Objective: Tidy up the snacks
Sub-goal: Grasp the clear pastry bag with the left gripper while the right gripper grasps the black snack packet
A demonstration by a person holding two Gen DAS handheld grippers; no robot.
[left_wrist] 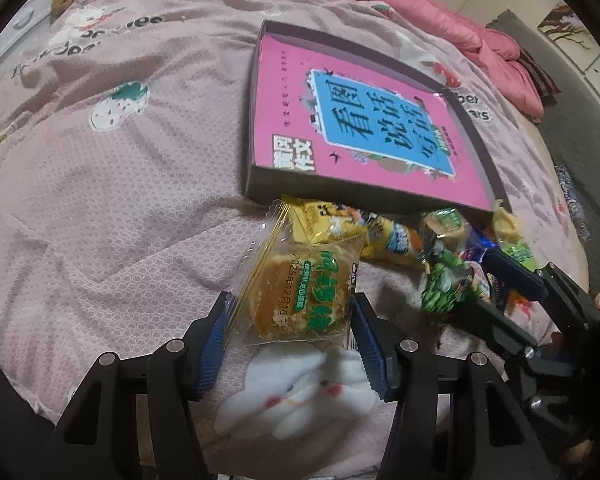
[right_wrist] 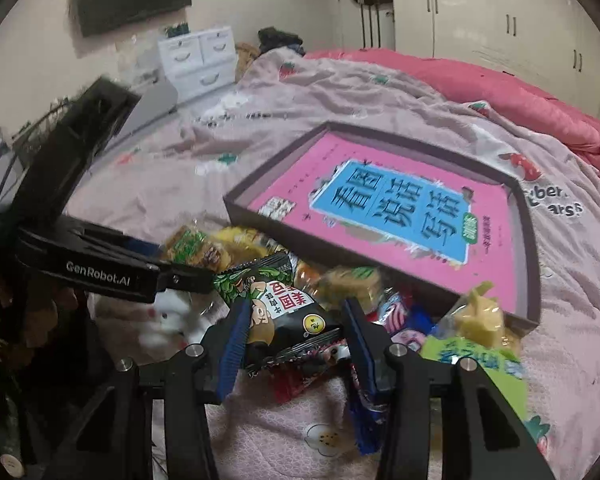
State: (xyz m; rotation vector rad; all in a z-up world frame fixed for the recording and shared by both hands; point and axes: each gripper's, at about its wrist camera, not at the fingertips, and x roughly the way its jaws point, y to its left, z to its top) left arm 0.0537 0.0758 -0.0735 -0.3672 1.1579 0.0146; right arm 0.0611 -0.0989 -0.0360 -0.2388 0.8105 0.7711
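Presently, both grippers held packets just short of the tray [left_wrist: 256, 184]: left gripper [left_wrist: 290, 316] gripping a pastry packet [left_wrist: 300, 292], right gripper [right_wrist: 296, 334] a black pea packet [right_wrist: 284, 308].

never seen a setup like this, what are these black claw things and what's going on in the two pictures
They are hand-held tongs, one in each of a person's hands, each with a camera looking along its fingers. One picture is from the left tongs, shut on a clear-wrapped pastry. The other is from the right tongs, shut on a black snack packet. Both work over a pile of snacks on a pink bedspread, beside a shallow dark box with a pink book inside.
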